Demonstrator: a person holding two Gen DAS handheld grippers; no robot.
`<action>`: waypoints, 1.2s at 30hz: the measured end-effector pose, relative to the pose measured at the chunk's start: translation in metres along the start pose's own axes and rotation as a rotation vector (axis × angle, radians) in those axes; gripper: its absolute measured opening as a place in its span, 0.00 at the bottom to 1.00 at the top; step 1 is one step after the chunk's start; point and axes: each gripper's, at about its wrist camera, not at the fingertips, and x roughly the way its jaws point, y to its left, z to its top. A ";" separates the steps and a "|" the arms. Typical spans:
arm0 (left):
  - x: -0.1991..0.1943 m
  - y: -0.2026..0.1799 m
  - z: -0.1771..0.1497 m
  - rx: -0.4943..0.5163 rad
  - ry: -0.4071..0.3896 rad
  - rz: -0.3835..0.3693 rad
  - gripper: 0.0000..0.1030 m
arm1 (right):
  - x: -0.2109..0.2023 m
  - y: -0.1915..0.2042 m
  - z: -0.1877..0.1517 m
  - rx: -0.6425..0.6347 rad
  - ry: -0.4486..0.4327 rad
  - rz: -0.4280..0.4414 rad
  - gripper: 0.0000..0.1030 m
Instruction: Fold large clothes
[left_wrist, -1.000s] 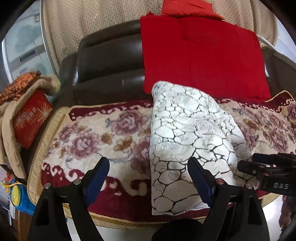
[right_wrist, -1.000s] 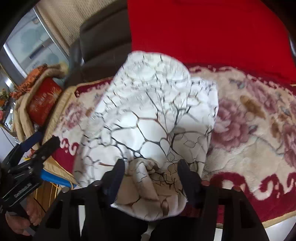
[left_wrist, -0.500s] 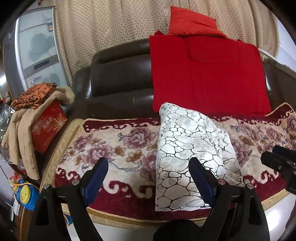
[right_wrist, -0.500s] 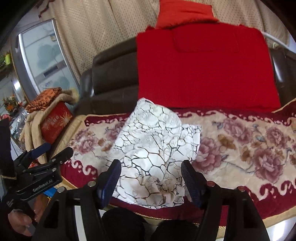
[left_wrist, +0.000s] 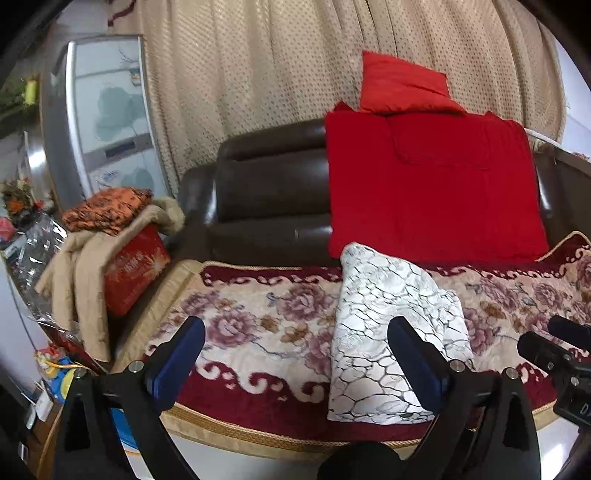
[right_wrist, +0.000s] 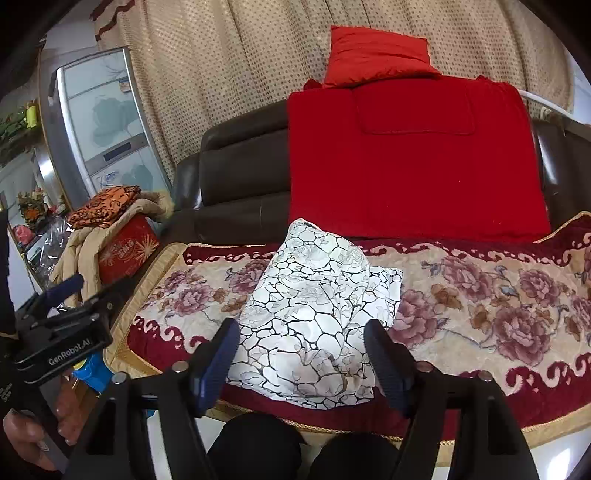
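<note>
A white garment with a dark crackle pattern lies folded in a long bundle on the floral sofa cover; it also shows in the right wrist view. My left gripper is open and empty, held back from the sofa's front edge, to the garment's left. My right gripper is open and empty, held in front of the garment's near end, not touching it. The right gripper shows at the right edge of the left wrist view; the left gripper shows at the left of the right wrist view.
A red blanket hangs over the dark leather sofa back, with a red pillow on top. A red box with a tan coat and orange cloth stands at the sofa's left end. A curtain and a fridge stand behind.
My right gripper has let go of the garment's near end and pulled back and up. My left gripper has also drawn back from the sofa. The garment now lies still.
</note>
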 end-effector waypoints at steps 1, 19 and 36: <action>-0.002 0.000 0.000 0.002 -0.002 0.009 0.98 | -0.003 0.002 -0.001 -0.005 -0.004 -0.002 0.73; -0.049 0.000 -0.001 0.034 -0.036 0.024 0.98 | -0.044 0.011 -0.010 -0.007 -0.052 -0.039 0.73; -0.067 0.007 -0.001 0.032 -0.064 0.024 0.98 | -0.059 0.014 -0.013 0.009 -0.053 -0.049 0.73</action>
